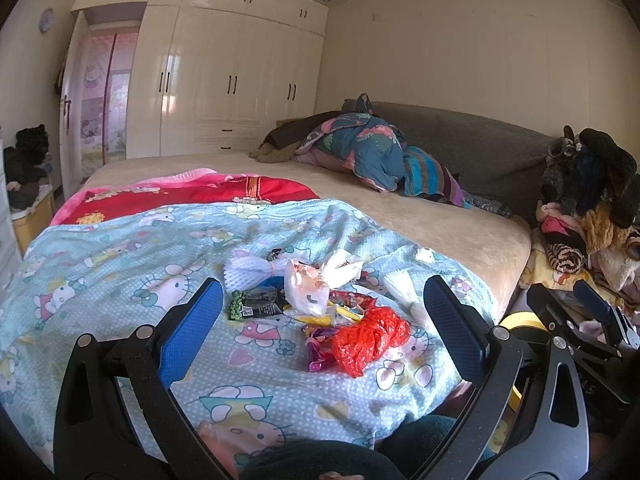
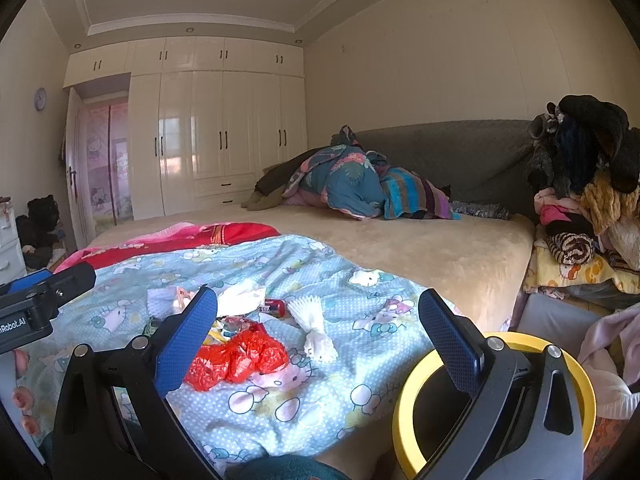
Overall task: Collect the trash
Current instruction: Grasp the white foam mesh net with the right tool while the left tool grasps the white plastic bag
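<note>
While both grippers hang wide and empty, the trash pile (image 1: pixel 320 300) sits mid-frame between the left gripper (image 1: pixel 323 320) fingers; the right gripper (image 2: pixel 318 344) sees it lower left, beside the yellow bin (image 2: pixel 404 424).

Black tool (image 1: pixel 322 320) frames, blue dimpled pads (image 1: pixel 192 332), silver screws.

We see a bedroom with cream walls (image 2: pixel 440 60) and a glossy white wardrobe (image 2: pixel 216 128) filling the far wall. A wide bed (image 2: pixel 420 248) with a grey headboard (image 2: pixel 472 160) takes most of the room. Daylight gleams on the wardrobe doors, and a round clock (image 2: pixel 40 99) hangs at left.
</note>
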A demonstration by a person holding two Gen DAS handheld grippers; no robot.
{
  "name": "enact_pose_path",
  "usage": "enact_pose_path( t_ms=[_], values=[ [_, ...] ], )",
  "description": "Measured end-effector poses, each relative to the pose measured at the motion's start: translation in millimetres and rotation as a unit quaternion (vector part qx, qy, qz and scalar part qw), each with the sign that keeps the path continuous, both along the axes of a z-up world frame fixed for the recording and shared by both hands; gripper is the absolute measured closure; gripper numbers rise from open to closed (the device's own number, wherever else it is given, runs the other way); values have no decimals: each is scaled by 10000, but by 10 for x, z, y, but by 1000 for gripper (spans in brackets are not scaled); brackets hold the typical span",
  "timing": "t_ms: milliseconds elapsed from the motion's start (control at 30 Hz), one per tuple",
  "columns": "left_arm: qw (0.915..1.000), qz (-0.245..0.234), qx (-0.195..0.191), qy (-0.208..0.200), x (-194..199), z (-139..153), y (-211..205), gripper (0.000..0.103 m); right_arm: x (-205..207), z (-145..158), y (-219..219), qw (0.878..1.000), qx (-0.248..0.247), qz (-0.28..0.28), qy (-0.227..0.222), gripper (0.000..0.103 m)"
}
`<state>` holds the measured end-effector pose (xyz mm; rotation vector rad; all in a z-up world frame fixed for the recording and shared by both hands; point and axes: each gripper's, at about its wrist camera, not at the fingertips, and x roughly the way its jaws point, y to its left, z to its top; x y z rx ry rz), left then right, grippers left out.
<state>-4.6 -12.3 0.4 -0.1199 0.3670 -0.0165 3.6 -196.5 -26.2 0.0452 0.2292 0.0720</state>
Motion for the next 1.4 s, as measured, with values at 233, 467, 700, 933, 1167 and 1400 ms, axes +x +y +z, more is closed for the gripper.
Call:
enact_pose_path(
  t_ms=[233, 467, 700, 933, 1167, 1400],
  values=[
    [9975, -100, -628, 309, 201, -83, 247, 10, 149, -87, -1, 9992, 23, 264, 308, 5],
    [9960, 45, -797, 391, 412, -121, 419, 10, 483, -40, 49, 9965, 37, 454, 696, 5],
    [9940, -76, -849, 680, 761, -186, 415, 10, 866, -117, -41, 9910, 105, 442, 1258, 6],
    [9902, -437, -854, 1015, 1188, -270, 240, 11, 1224, -347, -200, 9806, 222, 356, 1915, 7],
    [9859, -105, -793, 1470, 1642, -472, 227, 11, 1543, -584, -189, 9699, 227, 430, 2387, 17],
    [9767, 88, -669, 2035, 1992, -763, 280, 11, 1888, -909, -154, 9493, 449, 555, 3062, 31]
  ],
)
